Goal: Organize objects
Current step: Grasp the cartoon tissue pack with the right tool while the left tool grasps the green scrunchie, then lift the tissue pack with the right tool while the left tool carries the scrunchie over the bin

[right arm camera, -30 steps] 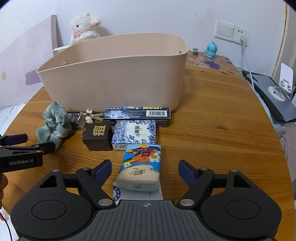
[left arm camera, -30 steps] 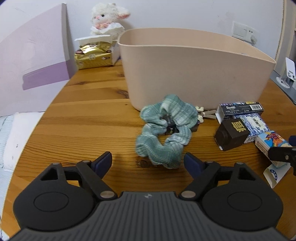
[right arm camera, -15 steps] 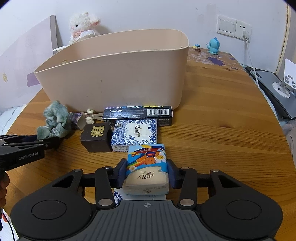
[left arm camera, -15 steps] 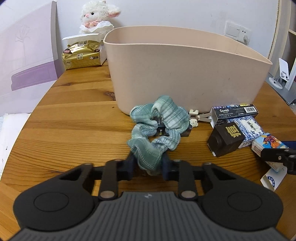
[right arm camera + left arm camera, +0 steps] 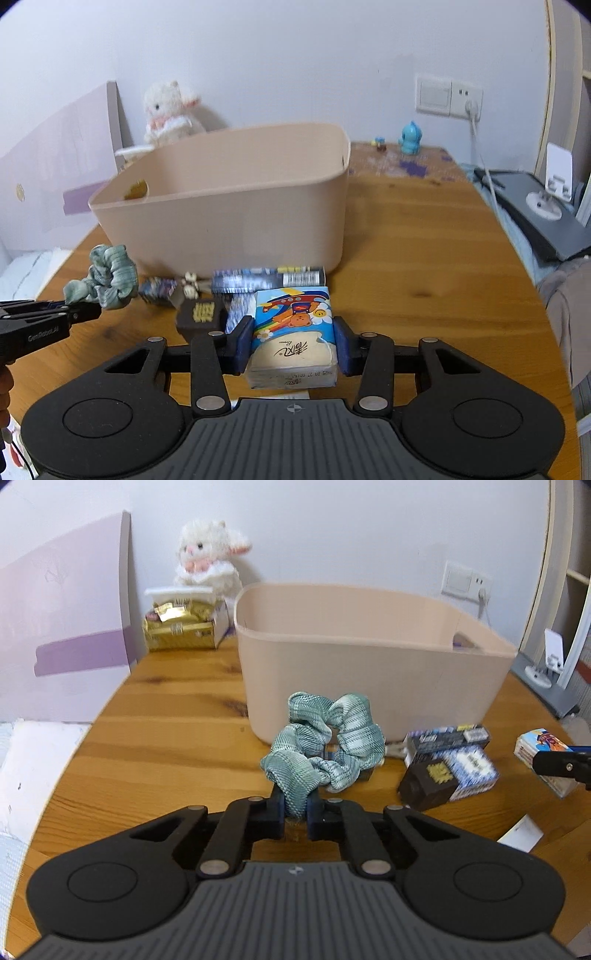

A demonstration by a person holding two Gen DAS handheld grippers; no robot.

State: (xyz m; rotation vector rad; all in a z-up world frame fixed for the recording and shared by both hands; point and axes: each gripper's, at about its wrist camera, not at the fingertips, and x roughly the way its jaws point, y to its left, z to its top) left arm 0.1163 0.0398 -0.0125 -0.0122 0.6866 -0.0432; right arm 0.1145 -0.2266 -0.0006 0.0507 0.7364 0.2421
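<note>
My left gripper is shut on the green plaid scrunchie, which hangs lifted off the wooden table in front of the beige tub. In the right wrist view the same scrunchie shows at the left, pinched by the left gripper. My right gripper is shut on the colourful tissue pack, raised just above the table; its far end also appears in the left wrist view as the tissue pack. The beige tub stands behind it.
On the table before the tub lie a dark brown box, a blue-and-white patterned pack, a long black box and a small figure clip. A plush lamb and gold packet sit at the back left. A white card lies near the edge.
Both grippers closed, the left on the scrunchie and the right on the tissue pack, and both then rose, lifting their objects off the table.
</note>
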